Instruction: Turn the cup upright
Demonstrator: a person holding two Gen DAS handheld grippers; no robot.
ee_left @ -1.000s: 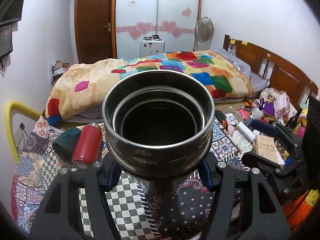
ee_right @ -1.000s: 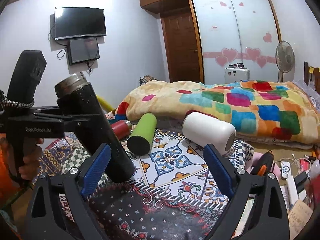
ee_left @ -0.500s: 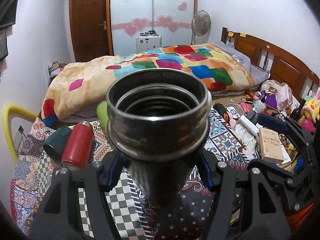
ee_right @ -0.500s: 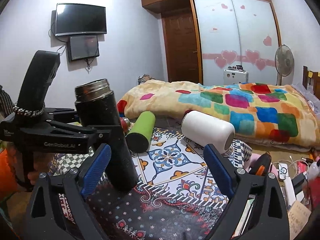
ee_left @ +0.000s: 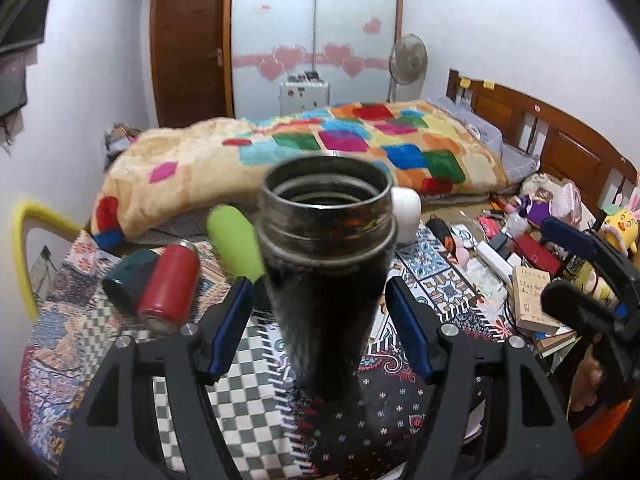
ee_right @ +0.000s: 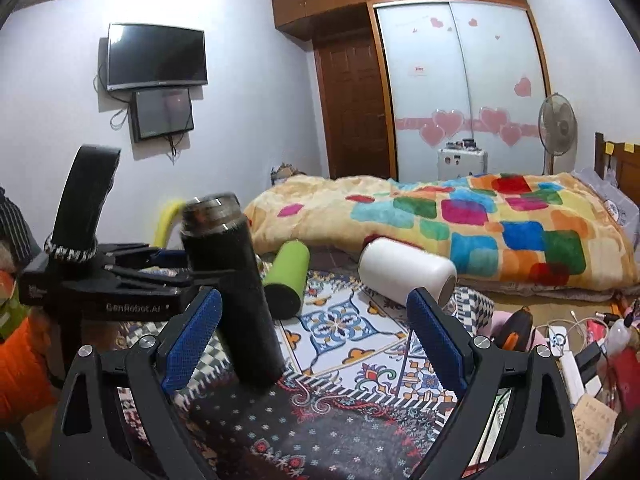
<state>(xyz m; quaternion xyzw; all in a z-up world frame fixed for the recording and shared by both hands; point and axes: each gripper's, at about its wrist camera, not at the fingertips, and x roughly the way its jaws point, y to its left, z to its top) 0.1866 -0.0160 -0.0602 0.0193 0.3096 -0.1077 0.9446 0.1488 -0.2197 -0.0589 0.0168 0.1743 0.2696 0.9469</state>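
A black cup with a steel threaded mouth [ee_left: 326, 280] stands upright on the patterned cloth, mouth up; it also shows in the right wrist view [ee_right: 232, 292]. My left gripper [ee_left: 320, 332] is open, its blue pads [ee_left: 230, 328] spread apart on either side of the cup with gaps to it. In the right wrist view the left gripper [ee_right: 200, 274] reaches the cup from the left. My right gripper [ee_right: 314, 340] is open and empty, to the right of the cup.
A green cup [ee_right: 286, 278], a white cup [ee_right: 406, 272], a red cup [ee_left: 170, 292] and a dark teal cup [ee_left: 128, 280] lie on their sides on the cloth. Books and clutter [ee_left: 532, 292] sit at the right. A bed [ee_right: 460, 224] lies behind.
The black cup went from tilted to upright on the cloth. My left gripper's pads opened away from its sides and the gripper drew back a little. The right gripper stayed put.
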